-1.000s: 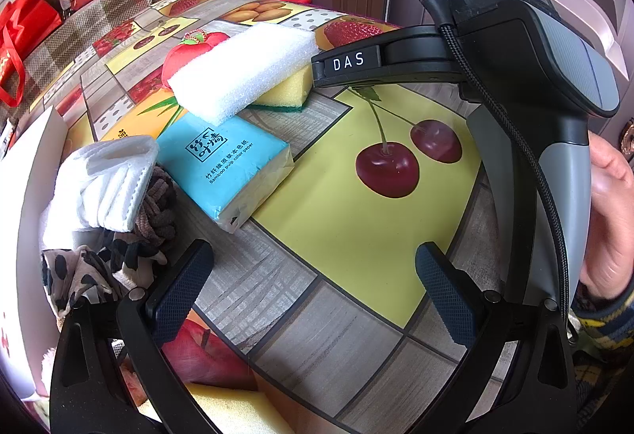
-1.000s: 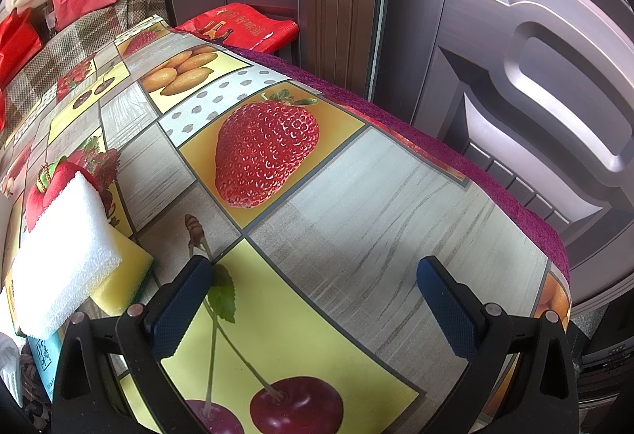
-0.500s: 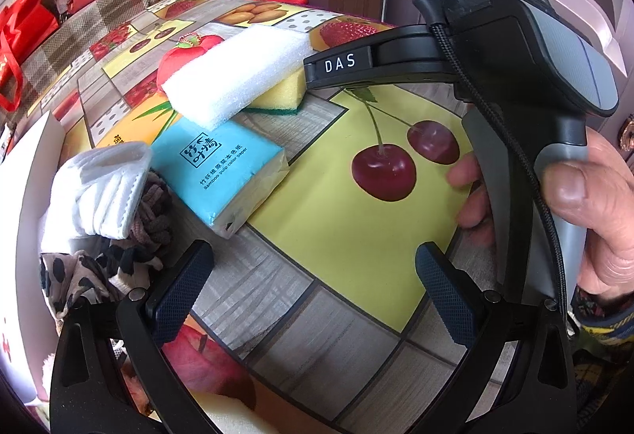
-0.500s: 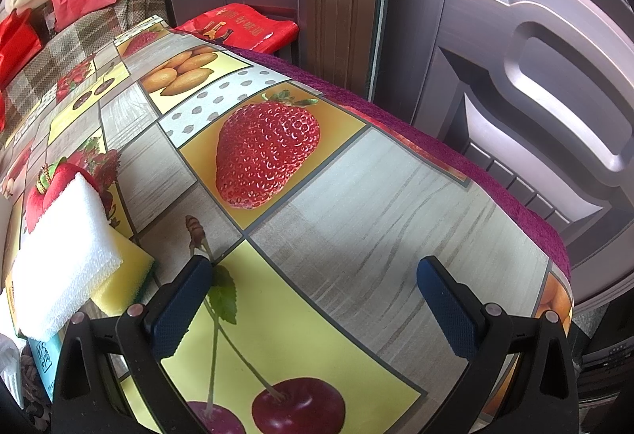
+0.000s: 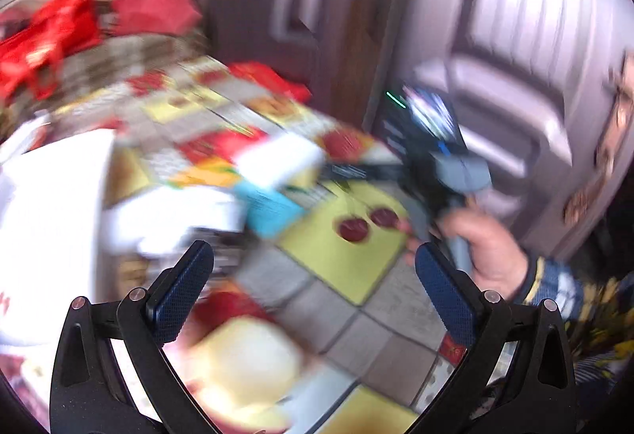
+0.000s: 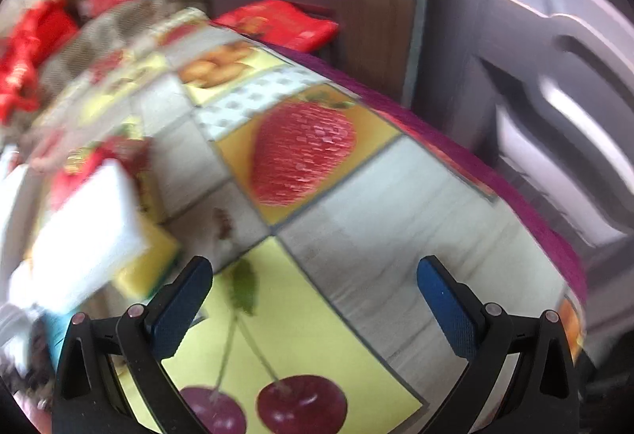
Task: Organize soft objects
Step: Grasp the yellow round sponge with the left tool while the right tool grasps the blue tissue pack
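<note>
Both views are motion-blurred. In the left wrist view my left gripper (image 5: 313, 275) is open and empty, high above the fruit-print tablecloth (image 5: 348, 267). Ahead lie a white foam block (image 5: 277, 160) on a yellow sponge, a blue tissue pack (image 5: 269, 212), and white cloth (image 5: 174, 216). A pale yellow sponge (image 5: 241, 366) lies near the left finger. The right gripper body (image 5: 440, 164) shows there, held by a hand (image 5: 483, 247). In the right wrist view my right gripper (image 6: 315, 291) is open and empty over the cloth (image 6: 396, 216); the white foam block (image 6: 83, 236) and yellow sponge (image 6: 146, 263) lie at left.
A white box (image 5: 47, 236) stands at the left of the table. Red bags (image 5: 79, 21) sit on a checked seat behind the table. A red packet (image 6: 281, 21) lies at the far table edge. Grey panelled doors (image 6: 535, 77) stand close behind and to the right.
My left gripper has pulled back and risen fast, so the objects look smaller and farther. My right gripper has begun to move, lifted by the hand. Both stay open.
</note>
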A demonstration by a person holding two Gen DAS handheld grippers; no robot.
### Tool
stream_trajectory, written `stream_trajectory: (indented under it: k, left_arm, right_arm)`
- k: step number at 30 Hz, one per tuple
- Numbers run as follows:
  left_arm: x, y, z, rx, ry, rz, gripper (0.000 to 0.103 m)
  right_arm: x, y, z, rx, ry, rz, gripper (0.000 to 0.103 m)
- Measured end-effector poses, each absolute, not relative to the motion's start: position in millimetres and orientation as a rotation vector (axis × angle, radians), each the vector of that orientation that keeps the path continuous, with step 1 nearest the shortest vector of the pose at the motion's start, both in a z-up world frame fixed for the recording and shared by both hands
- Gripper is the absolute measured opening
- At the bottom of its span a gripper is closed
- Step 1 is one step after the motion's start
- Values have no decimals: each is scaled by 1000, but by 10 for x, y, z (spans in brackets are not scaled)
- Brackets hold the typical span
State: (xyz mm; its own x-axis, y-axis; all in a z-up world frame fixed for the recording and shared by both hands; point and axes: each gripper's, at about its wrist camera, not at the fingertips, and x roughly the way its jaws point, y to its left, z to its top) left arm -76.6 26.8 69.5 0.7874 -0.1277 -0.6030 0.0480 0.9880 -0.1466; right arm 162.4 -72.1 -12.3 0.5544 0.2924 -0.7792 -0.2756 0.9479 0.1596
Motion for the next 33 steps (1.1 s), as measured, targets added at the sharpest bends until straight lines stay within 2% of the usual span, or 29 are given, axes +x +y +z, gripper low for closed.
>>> stream_trajectory:
  k: [5, 8, 16, 22, 24, 25, 26, 33]
  left_arm:
    - [-1461, 1060, 988, -244, 471, 79, 103]
    - [-1709, 1317, 996, -245, 427, 169, 103]
    - [-1486, 653, 499, -18, 722, 4, 103]
    - [-1139, 230, 213, 152, 809, 5, 102]
    - [-1040, 241, 208, 147, 818, -5, 89]
    - [-1012, 246, 195, 141, 831, -10, 67]
    - [-979, 263, 169, 129, 849, -20, 63]
    - [-1056, 363, 154, 39, 880, -70, 64]
  right_arm:
    - [1455, -1238, -15, 386, 758, 621, 103]
    - [1343, -1417, 70, 478, 633, 759, 103]
    - [1118, -1378, 315, 339, 500, 927, 103]
    - [1016, -1143, 326, 152, 480, 973, 103]
    - [1003, -1092, 300, 118, 494, 975, 103]
    - [1004, -1039, 275, 95, 522, 981, 103]
    - [998, -997, 261, 76, 545, 996, 103]
    - [771, -439, 112, -228, 650, 1072, 103]
